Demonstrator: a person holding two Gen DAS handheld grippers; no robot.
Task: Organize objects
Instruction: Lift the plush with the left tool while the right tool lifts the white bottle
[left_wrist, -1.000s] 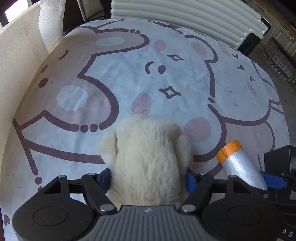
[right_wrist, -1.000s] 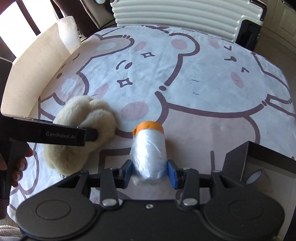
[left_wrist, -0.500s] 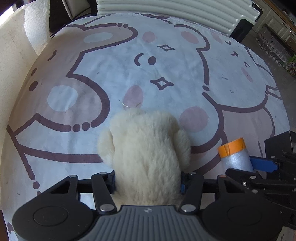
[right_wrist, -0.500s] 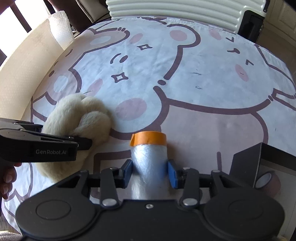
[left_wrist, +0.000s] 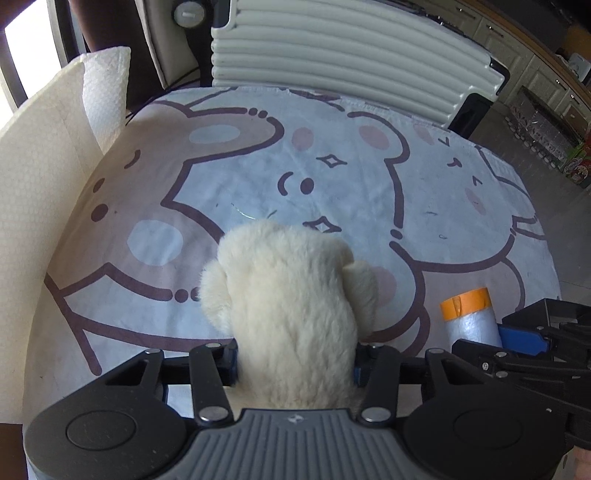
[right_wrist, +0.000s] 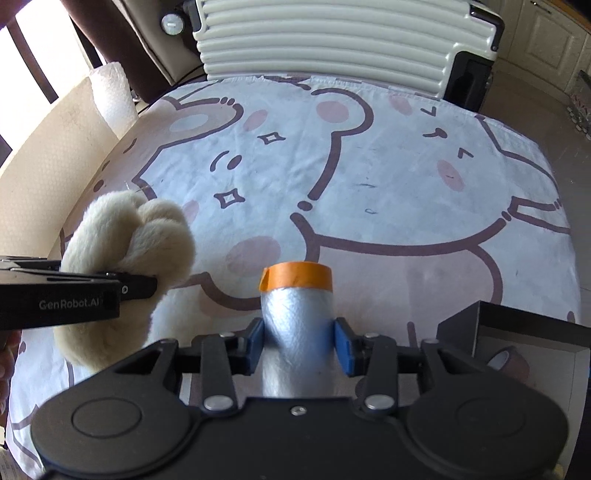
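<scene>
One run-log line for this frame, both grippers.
left gripper: shut on plush toy | right gripper: shut on masking-film roll | box: near right

A: What carries everything here?

B: A surface spread with a white cartoon-bear cloth (left_wrist: 236, 173), printed with brown outlines, pink cheek spots and small four-point sparkles.

A: Does anything lie straight on it?

B: At its near right edge sits a dark open box (right_wrist: 517, 332) with a roll of brown tape (right_wrist: 508, 363) inside. Along the left side a cream honeycomb-textured sheet (left_wrist: 33, 192) stands curved against the cloth's edge.

A: And beyond?

B: A ribbed white suitcase (right_wrist: 325, 40) stands just past the far edge; whether it touches the cloth is unclear.
</scene>
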